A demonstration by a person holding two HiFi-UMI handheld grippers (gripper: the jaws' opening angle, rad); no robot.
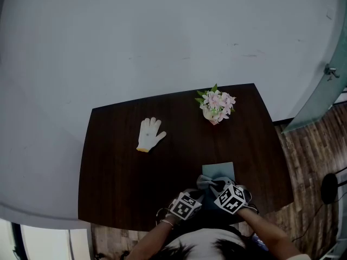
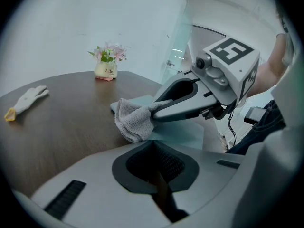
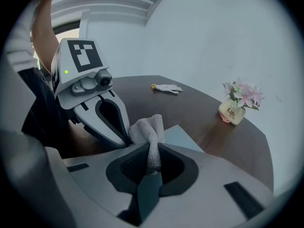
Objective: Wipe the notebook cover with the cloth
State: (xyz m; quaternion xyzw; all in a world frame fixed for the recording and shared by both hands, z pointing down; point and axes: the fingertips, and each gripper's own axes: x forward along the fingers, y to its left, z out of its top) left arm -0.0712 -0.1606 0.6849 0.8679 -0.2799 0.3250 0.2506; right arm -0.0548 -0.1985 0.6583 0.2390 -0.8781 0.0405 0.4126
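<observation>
A light blue notebook [image 1: 221, 170] [image 2: 186, 133] [image 3: 179, 137] lies flat near the front edge of the dark table [image 1: 119, 172]. A crumpled grey cloth [image 1: 207, 182] [image 2: 133, 120] [image 3: 147, 126] rests on its near end. My right gripper [image 1: 215, 187] [image 2: 155, 109] [image 3: 152, 148] is shut on the cloth, with a twisted strand pinched between its jaws. Just left of it, my left gripper [image 1: 200, 193] [image 2: 153, 144] [image 3: 125, 139] is shut, tips low beside the cloth at the notebook's near edge. I see nothing between its jaws.
A white work glove [image 1: 149, 134] [image 2: 26, 99] [image 3: 166, 88] lies on the left middle of the table. At the far right stands a small pot of pink flowers [image 1: 216, 106] [image 2: 107, 66] [image 3: 237, 106]. Wooden floor [image 1: 312, 161] and a glass door lie to the right.
</observation>
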